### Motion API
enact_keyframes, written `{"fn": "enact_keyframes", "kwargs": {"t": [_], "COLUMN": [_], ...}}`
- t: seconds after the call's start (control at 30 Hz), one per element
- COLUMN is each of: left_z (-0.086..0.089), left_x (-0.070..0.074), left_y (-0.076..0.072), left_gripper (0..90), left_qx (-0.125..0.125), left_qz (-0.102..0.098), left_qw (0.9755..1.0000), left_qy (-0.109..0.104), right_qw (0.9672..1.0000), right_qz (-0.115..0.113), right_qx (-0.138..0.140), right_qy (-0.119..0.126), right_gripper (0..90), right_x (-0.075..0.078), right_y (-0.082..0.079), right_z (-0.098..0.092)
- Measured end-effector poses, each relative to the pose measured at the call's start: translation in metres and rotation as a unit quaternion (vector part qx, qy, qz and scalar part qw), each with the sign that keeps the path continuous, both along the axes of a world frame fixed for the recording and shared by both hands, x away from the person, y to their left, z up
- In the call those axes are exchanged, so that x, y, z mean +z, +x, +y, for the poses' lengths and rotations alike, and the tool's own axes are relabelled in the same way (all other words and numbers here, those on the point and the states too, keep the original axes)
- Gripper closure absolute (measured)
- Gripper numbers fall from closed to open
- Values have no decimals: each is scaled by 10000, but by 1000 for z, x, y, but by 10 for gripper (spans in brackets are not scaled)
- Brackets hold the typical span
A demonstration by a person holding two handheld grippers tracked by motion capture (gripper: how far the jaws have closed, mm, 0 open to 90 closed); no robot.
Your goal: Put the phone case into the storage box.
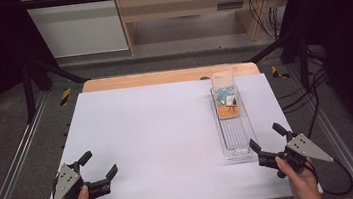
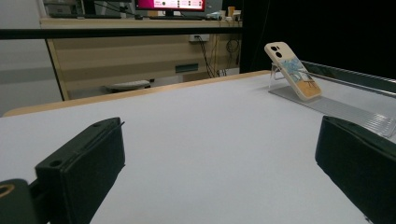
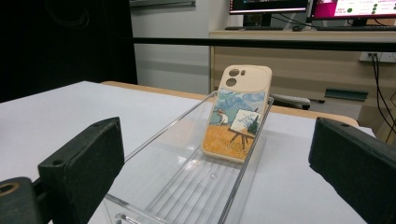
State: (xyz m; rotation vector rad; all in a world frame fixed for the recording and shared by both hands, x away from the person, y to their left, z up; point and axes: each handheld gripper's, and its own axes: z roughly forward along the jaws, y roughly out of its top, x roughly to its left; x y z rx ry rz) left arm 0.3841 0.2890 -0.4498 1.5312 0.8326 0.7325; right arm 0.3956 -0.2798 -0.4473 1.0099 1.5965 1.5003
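A cream phone case (image 1: 225, 96) (image 2: 293, 71) (image 3: 238, 119) with a painted scene of a painter at an easel leans tilted at the far end of a long clear plastic tray (image 1: 234, 132) (image 2: 355, 114) (image 3: 187, 184). The tray lies on the right half of the white table. My right gripper (image 1: 267, 138) (image 3: 219, 177) is open at the tray's near end, jaws pointing along it. My left gripper (image 1: 100, 163) (image 2: 219, 172) is open at the table's near left corner, nothing between its jaws.
The white table top (image 1: 159, 141) lies on a wooden board (image 1: 162, 77). Metal rails (image 1: 16, 168) run along both sides. Behind stand a wooden desk (image 1: 178, 3) with monitors (image 3: 268, 5) and hanging cables (image 1: 268, 13).
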Motion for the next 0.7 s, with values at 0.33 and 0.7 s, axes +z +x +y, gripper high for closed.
{"fn": "enact_keyframes", "kwargs": {"t": [0.33, 0.7], "left_z": [1, 0], "left_x": [0, 0], "left_y": [0, 0], "left_gripper": [11, 11], "left_qx": [1, -33], "left_qz": [5, 0], "left_qw": [10000, 10000], "left_qy": [-45, -52], "right_qw": [10000, 9998], "right_qz": [-38, -56], "right_qx": [62, 200], "right_qy": [8, 13], "right_gripper": [34, 32], "right_x": [-7, -11], "right_y": [-2, -3], "right_z": [4, 11]}}
